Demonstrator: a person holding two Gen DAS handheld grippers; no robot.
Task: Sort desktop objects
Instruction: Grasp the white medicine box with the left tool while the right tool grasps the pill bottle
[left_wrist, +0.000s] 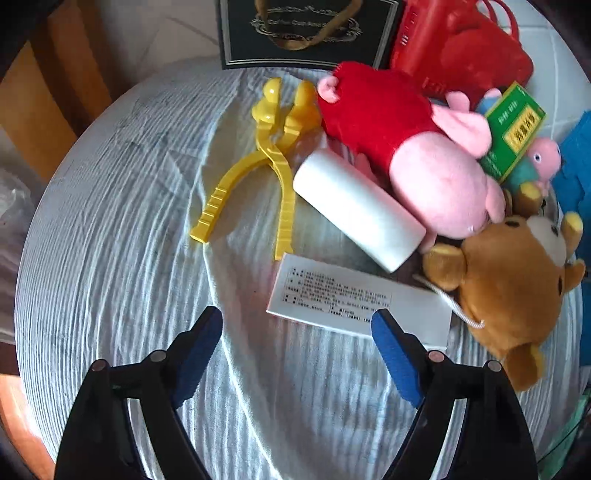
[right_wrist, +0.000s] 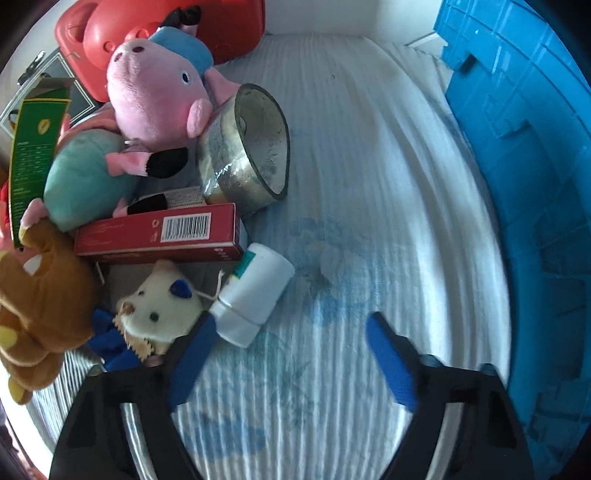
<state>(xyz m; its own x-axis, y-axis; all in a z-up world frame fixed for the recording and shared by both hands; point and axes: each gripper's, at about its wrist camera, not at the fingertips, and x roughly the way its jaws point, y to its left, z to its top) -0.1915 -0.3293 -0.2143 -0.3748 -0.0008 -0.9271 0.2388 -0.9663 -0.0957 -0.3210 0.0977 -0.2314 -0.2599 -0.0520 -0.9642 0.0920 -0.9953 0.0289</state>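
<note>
Left wrist view: the left gripper (left_wrist: 297, 326) hangs over the counter, which is covered with a ribbed white cloth (left_wrist: 110, 258), its blue-padded jaws spread wide with nothing between them. Just ahead of the right-hand pad lies a flat white printed carton (left_wrist: 343, 295). Beyond it a white cylinder roll (left_wrist: 360, 210) lies on its side, touching a large pink plush pig in a red dress (left_wrist: 402, 147). To the left of the roll sits a yellow plastic duck-shaped tong (left_wrist: 266, 155), its handles splayed. A brown plush bear (left_wrist: 517, 280) rests at the right, against the pig's head, and a green box with yellow label (left_wrist: 515, 129) leans on the pig. A black gift bag with gold print (left_wrist: 306, 29) and a red plastic case (left_wrist: 461, 48) stand at the far edge.

Right wrist view: the right gripper (right_wrist: 288, 326) is likewise wide open and empty above the cloth. Its left pad lies just beside a white plastic bottle with a teal label (right_wrist: 255, 291) lying on its side, and a small white plush mouse head (right_wrist: 159, 302). Behind them lie a long red carton with barcode (right_wrist: 162, 236), a roll of clear packing tape (right_wrist: 247, 147) and a pink plush pig with a teal body (right_wrist: 147, 110). A blue plastic crate (right_wrist: 535, 184) fills the right side.
</note>
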